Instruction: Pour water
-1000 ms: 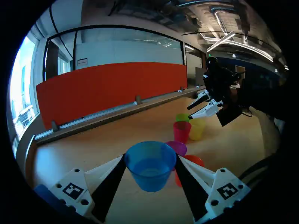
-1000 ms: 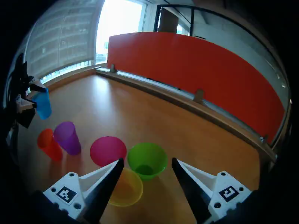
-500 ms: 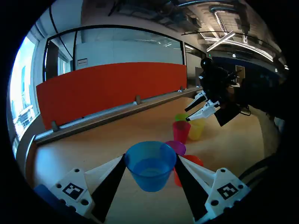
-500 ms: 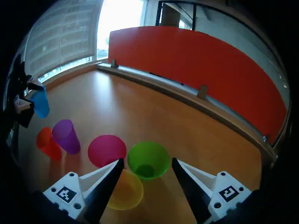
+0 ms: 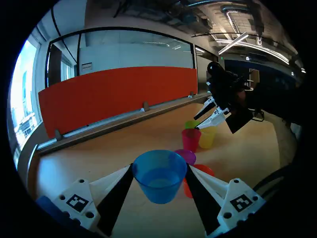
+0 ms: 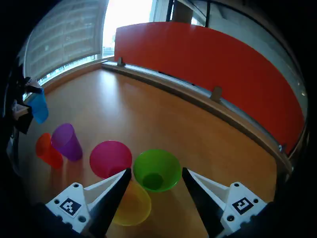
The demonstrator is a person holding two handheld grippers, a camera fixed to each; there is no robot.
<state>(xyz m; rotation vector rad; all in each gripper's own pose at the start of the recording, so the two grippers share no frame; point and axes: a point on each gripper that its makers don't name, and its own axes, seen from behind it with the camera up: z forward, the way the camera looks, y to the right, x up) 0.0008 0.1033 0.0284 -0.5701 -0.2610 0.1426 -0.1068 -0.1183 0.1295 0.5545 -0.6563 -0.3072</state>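
the left gripper (image 5: 159, 169) is closed onto the blue cup (image 5: 159, 178), one finger pressing each side. it carries the cup upright above the table (image 5: 130, 142), with water in the lower part. from left to right on the table stand the orange cup (image 6: 46, 150), purple cup (image 6: 65, 139), pink cup (image 6: 110, 158), yellow cup (image 6: 134, 206) and green cup (image 6: 156, 170). they are bunched together well off the far edge, where a red partition (image 6: 222, 67) runs. the right gripper (image 6: 155, 171) hangs over the green cup, fingers wide apart and holding nothing. to pour well, i'd bring the blue rim just over the chosen mouth first, then tip slowly, since these light cups could topple. the left gripper view gives the water level in the blue cup. the right gripper view looks down into the open mouths of the others, though whether any holds water i cannot tell.
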